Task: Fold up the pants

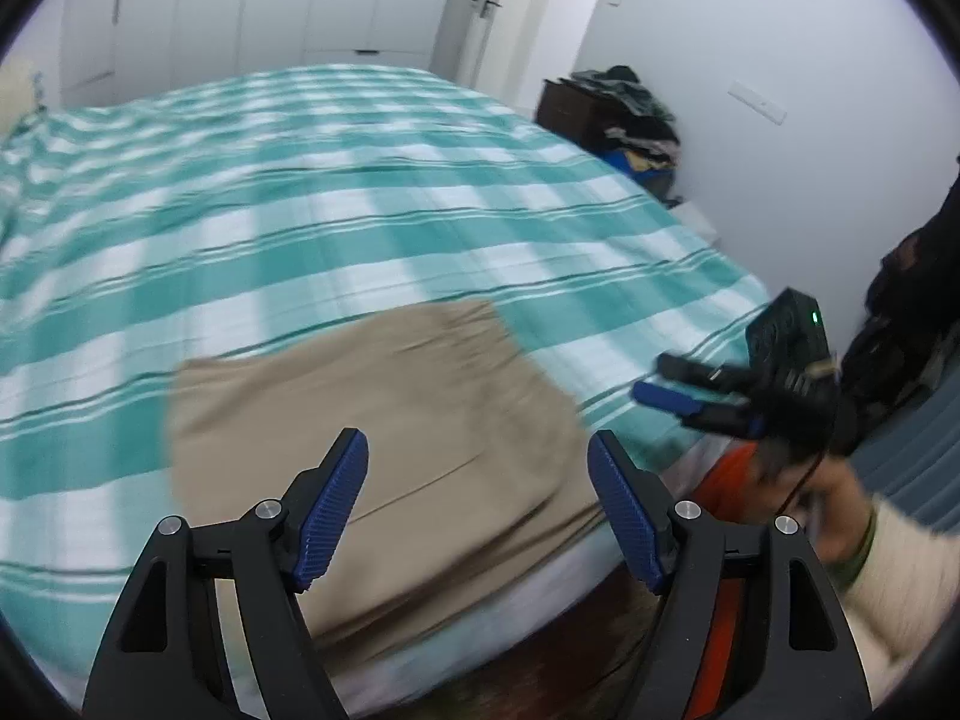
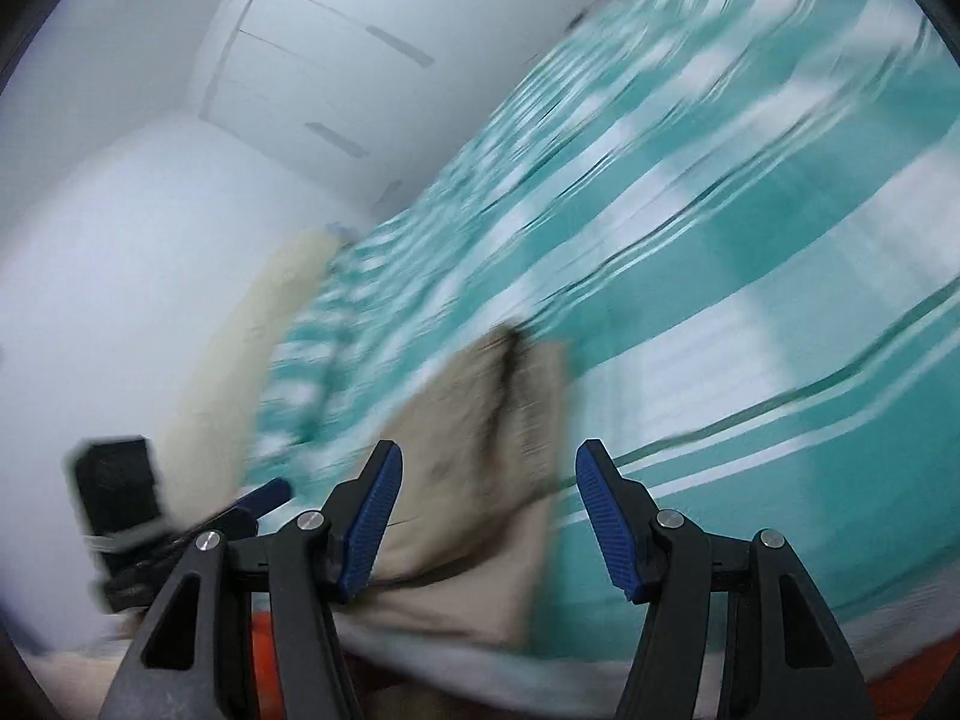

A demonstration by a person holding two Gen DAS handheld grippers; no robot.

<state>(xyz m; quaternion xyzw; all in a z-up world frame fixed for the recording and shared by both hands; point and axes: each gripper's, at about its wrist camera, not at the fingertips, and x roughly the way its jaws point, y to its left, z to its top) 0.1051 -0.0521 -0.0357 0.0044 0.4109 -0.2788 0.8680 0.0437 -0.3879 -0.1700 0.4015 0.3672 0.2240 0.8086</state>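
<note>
Tan pants (image 1: 372, 408) lie folded into a flat rectangle near the front edge of the bed (image 1: 300, 192). My left gripper (image 1: 477, 441) hovers over their near side, open, with nothing between its blue pads. To the right of the pants, my right gripper (image 1: 654, 381) hangs above the bed's edge, held by a hand in a cream sleeve. In the blurred right wrist view the pants (image 2: 480, 408) show beyond my right gripper (image 2: 489, 450), which is open and holds nothing. The left gripper (image 2: 255, 504) appears at the lower left there.
The bed carries a teal and white checked cover (image 2: 750, 240) with a cream pillow (image 2: 252, 330) at its head. White wardrobe doors (image 1: 240, 6) and a room door (image 1: 486, 0) stand behind. A dark cabinet piled with clothes (image 1: 618, 114) sits by the right wall.
</note>
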